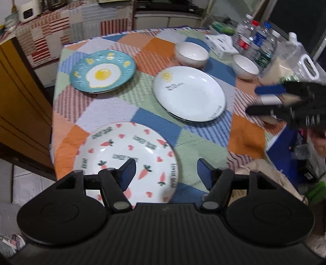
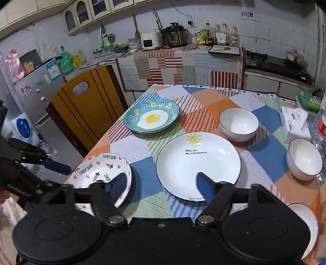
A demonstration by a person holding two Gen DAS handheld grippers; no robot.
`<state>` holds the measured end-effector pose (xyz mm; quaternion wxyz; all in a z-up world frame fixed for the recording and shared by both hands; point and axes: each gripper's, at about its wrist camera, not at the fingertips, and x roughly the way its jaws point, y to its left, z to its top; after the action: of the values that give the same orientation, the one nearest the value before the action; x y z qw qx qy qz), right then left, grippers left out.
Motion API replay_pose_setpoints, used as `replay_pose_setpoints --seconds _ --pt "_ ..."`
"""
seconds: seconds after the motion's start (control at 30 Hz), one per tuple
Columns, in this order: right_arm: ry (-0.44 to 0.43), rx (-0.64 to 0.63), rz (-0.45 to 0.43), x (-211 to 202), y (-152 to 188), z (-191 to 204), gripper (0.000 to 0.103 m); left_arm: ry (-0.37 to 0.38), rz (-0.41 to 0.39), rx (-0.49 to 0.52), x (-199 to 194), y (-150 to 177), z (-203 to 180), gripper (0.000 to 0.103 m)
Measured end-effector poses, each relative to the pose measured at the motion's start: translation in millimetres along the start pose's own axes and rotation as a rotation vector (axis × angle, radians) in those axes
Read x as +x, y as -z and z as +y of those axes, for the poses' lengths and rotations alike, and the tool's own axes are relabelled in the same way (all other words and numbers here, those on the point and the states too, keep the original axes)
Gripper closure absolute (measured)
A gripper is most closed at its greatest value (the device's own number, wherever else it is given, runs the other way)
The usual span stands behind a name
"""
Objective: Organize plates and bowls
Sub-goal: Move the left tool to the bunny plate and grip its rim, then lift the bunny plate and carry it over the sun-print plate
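Plates and bowls — apart on patchwork tablecloth

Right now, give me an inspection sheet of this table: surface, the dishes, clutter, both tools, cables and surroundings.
Surface: table under a patchwork tablecloth.
Job's things: three plates lie apart, unstacked: egg plate, sun plate, carrot plate. Two white bowls stand upright and empty; a third white dish shows partly at the near right edge.
Clutter: tissue pack and water bottles at the table's right side.
Tools: left tool open, empty; right tool open, empty.
Cables: one wall cord behind the pressure cooker.
Surroundings: kitchen counter, fridge, stove, wooden chair.
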<state>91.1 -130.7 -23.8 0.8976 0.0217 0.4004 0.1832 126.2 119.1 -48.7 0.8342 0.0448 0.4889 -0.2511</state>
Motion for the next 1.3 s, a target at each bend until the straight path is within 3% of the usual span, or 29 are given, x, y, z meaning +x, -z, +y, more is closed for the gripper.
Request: replay_pose_setpoints --seconds 0.13,0.33,0.6,0.73,0.9,1.0,1.13,1.17,1.2,1.3 --pt "-0.050 -0.041 -0.006 10 12 15 0.019 -0.009 -0.017 -0.043 -1 8 17 0.023" --pt "-0.176 -0.150 -0.081 26 26 34 0.013 -0.085 -0.021 -0.080 14 21 39 0.019" --pt "-0.180 -0.111 0.085 82 30 49 0.014 -0.181 -0.059 -0.145 43 45 69 0.019" --pt "-0.205 -0.105 0.167 105 35 58 0.018 -0.201 -0.042 -0.176 51 52 87 0.019" --pt "-0.258 -0.011 0.257 135 39 60 0.025 -0.102 -0.023 -0.283 55 52 120 0.020" --pt "-0.264 0.007 0.275 146 42 61 0.029 -0.096 0.005 -0.329 62 54 131 0.024" --pt "-0.272 0.049 0.292 155 45 59 0.037 -0.086 0.028 -0.342 67 58 136 0.045" --pt "-0.271 0.064 0.293 158 45 57 0.043 -0.081 0.034 -0.343 68 59 137 0.047" --pt "-0.264 0.076 0.289 159 46 56 0.055 -0.080 0.042 -0.348 69 60 137 0.052" --pt "-0.195 0.094 0.250 159 48 52 0.066 -0.092 0.072 -0.384 72 63 141 0.066"
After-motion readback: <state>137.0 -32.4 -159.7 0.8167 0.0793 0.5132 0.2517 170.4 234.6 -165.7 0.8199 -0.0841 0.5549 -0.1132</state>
